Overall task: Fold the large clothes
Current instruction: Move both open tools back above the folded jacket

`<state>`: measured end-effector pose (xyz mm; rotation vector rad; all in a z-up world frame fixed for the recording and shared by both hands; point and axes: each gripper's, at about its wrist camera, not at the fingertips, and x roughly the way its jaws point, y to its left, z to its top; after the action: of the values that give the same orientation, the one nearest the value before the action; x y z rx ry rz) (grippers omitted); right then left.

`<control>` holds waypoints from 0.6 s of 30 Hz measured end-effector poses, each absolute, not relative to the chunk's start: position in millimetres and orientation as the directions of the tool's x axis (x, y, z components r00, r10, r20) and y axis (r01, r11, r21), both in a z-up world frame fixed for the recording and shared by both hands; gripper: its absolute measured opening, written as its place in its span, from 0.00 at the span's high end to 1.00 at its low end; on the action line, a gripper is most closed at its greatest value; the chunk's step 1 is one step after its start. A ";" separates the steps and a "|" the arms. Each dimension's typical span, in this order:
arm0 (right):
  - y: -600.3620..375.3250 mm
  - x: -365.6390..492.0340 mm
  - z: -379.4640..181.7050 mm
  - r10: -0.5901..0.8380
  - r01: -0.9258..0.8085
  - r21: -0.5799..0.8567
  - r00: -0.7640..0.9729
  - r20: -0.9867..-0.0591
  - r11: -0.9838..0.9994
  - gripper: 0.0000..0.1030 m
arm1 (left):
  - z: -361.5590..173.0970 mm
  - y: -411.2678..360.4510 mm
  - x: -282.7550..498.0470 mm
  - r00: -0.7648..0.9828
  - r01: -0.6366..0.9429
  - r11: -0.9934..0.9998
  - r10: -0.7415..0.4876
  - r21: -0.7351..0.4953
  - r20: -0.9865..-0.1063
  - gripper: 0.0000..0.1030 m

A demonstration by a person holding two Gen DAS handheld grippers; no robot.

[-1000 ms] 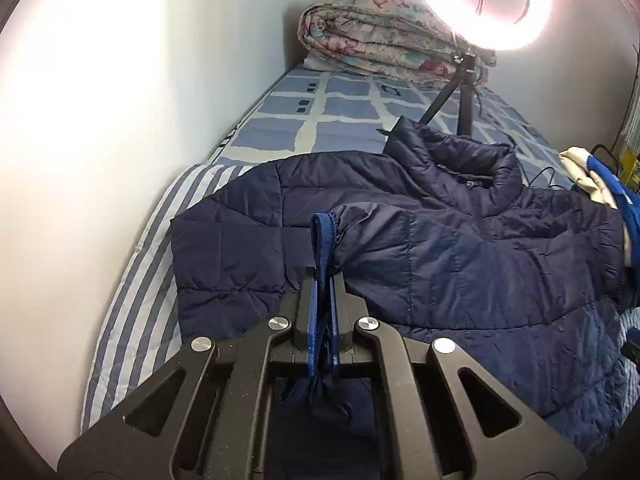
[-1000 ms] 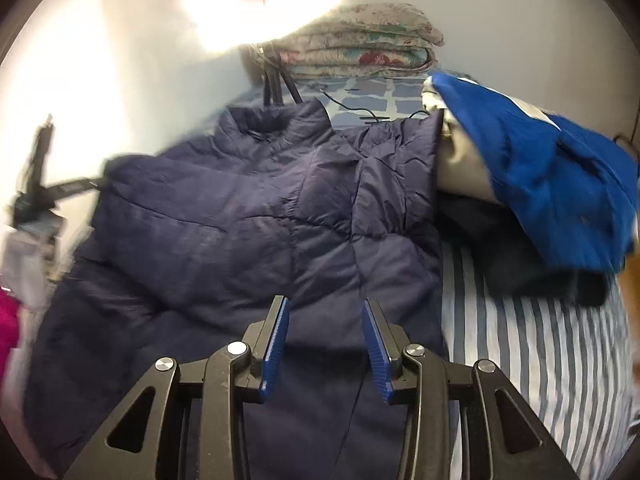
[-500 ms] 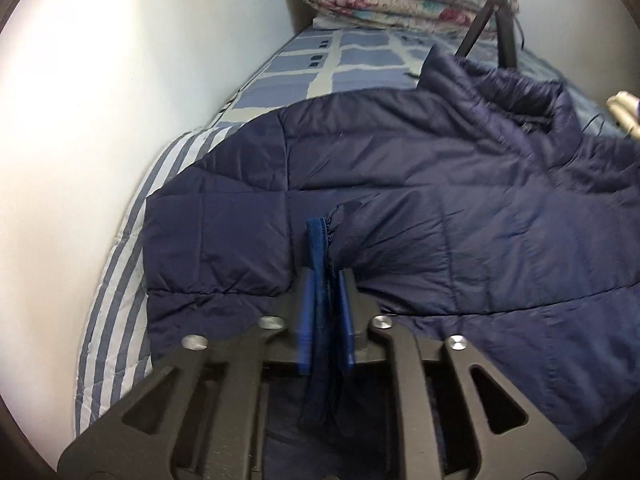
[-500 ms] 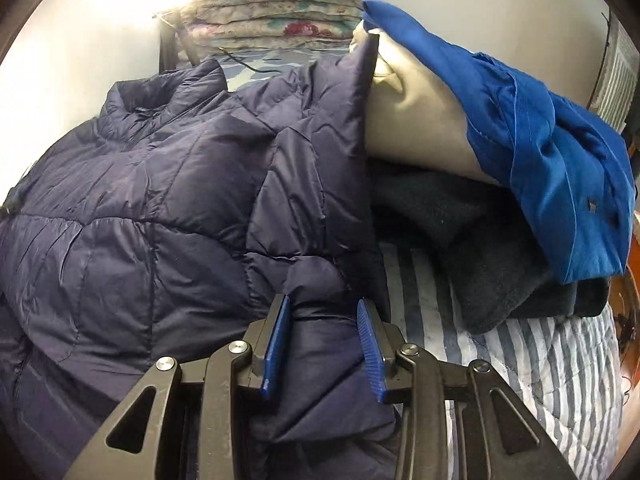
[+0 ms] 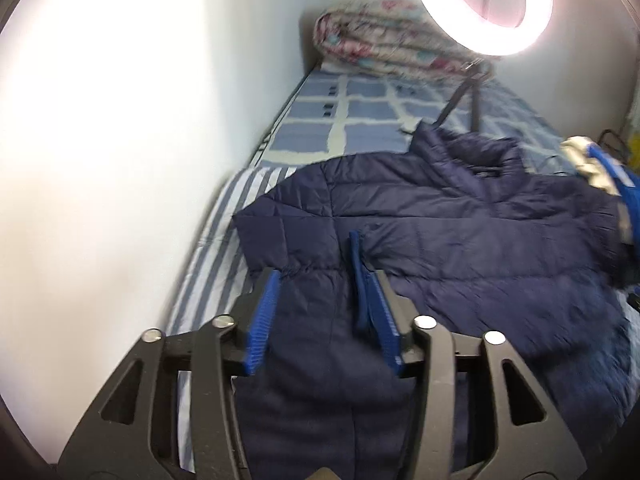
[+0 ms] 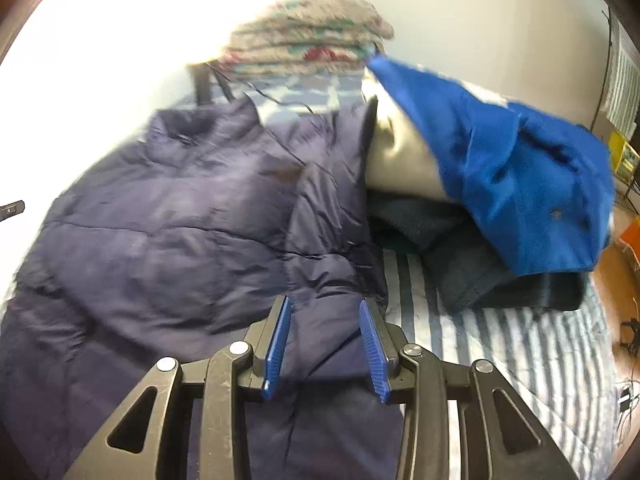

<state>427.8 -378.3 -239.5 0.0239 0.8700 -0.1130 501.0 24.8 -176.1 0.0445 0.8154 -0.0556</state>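
A large navy quilted puffer jacket (image 5: 460, 216) lies spread on the bed, collar toward the far end; it also shows in the right wrist view (image 6: 172, 220). My left gripper (image 5: 324, 280) is open just above the jacket's left sleeve, whose blue cuff edge (image 5: 358, 264) stands up against the right finger. My right gripper (image 6: 326, 312) is open with the jacket's right sleeve (image 6: 328, 272) lying between its fingers, not clamped.
A pile of clothes with a bright blue garment (image 6: 500, 160) on top sits beside the jacket on the right. A folded floral quilt (image 5: 380, 36) lies at the bed's far end. A ring light (image 5: 482, 4) on a tripod stands behind the collar. White wall (image 5: 120, 140) on the left.
My left gripper has opened and let go of the sleeve cuff, and has pulled back a little. My right gripper stays open over the right sleeve and has drawn back slightly.
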 end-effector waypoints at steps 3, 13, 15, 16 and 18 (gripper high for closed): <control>-372.9 397.3 -205.3 -0.060 0.079 -0.008 0.677 -0.733 0.997 0.57 | -140.8 36.9 452.4 0.714 0.087 0.996 -0.054 0.013 -0.698 0.42; -363.3 265.9 -55.3 -0.002 0.038 0.050 0.820 -0.573 0.998 0.46 | -22.6 98.7 298.5 0.811 0.079 0.996 -0.089 -0.042 -0.578 0.39; -358.8 231.3 -22.0 0.004 0.021 0.041 0.841 -0.542 0.999 0.45 | 5.8 111.8 260.3 0.834 0.077 0.996 -0.085 -0.039 -0.545 0.39; -356.0 212.1 -4.7 0.012 0.007 0.033 0.850 -0.527 0.999 0.43 | 18.5 116.7 244.3 0.842 0.073 0.997 -0.078 -0.031 -0.533 0.39; -348.3 178.0 25.9 0.003 -0.005 -0.003 0.861 -0.509 1.000 0.43 | 39.2 124.3 218.2 0.857 0.072 0.997 -0.070 -0.016 -0.511 0.39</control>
<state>178.0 -348.3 25.9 -0.0047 0.5337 0.0043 218.2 124.3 39.2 0.0037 0.5367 -0.0744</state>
